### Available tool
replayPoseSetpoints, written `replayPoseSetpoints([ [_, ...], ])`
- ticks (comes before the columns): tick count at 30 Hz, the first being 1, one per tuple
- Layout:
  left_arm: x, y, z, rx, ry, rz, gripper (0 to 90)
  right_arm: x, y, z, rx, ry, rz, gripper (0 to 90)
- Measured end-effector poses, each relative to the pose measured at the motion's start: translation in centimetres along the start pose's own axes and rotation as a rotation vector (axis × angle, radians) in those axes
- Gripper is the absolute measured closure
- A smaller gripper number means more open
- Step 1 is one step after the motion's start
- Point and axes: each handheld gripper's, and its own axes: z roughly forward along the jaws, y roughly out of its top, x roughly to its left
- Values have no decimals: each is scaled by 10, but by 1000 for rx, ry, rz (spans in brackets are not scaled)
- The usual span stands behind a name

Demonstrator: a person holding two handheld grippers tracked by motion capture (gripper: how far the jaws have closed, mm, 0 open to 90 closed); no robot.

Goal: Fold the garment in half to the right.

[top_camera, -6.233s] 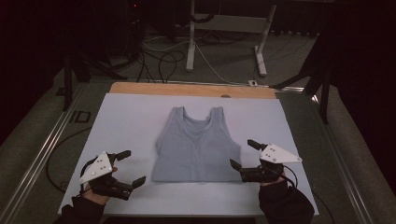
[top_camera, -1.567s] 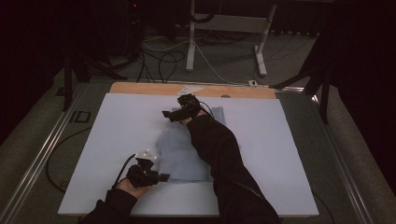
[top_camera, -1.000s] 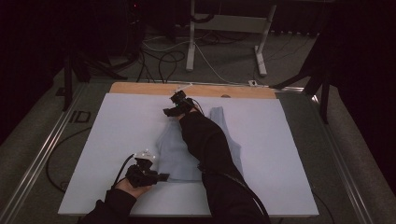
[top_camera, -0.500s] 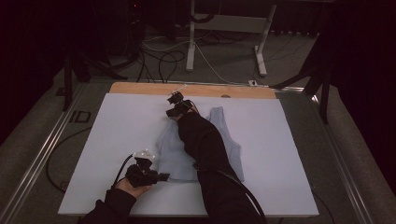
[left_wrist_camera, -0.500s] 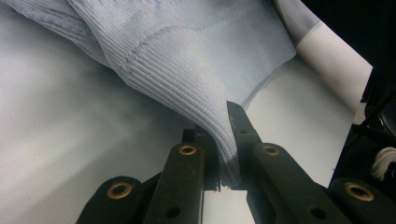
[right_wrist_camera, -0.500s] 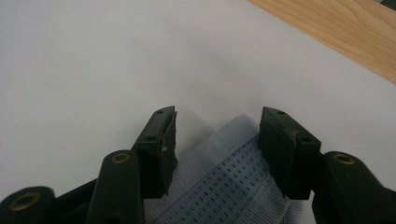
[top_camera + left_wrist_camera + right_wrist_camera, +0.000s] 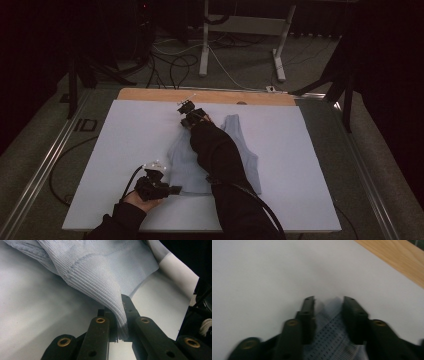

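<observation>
top: pale blue tank top [image 7: 240,155] flat on the white desk [image 7: 125,140]
left gripper [image 7: 172,190]: jaws pinching the near hem corner
right gripper [image 7: 186,107]: at the far strap; strap between closing jaws, not yet squeezed
long way: hem near, straps far

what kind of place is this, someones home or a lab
Most likely a lab or recording workspace, not a home: a white-covered table set up for handling a light blue tank top, loose cables across the floor, and metal stand legs behind.

Black sleeves [image 7: 220,155], black two-jaw tools with brass screws [image 7: 100,320], trailing black cable [image 7: 260,202]
</observation>
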Motion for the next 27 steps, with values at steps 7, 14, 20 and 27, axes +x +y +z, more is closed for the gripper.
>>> replayPoseSetpoints([
  [7,0,0,0,-2,3,-2,867,0,-1,-2,23,-23,-36,852],
  [14,2,0,1,0,-3,-8,866,-3,0,-8,16,7,-24,875],
  [20,1,1,0,-5,0,-5,867,-7,4,-20,-8,9,-34,878],
  [27,-2,1,-2,-13,-2,2,867,-11,9,-34,-45,20,-39,879],
])
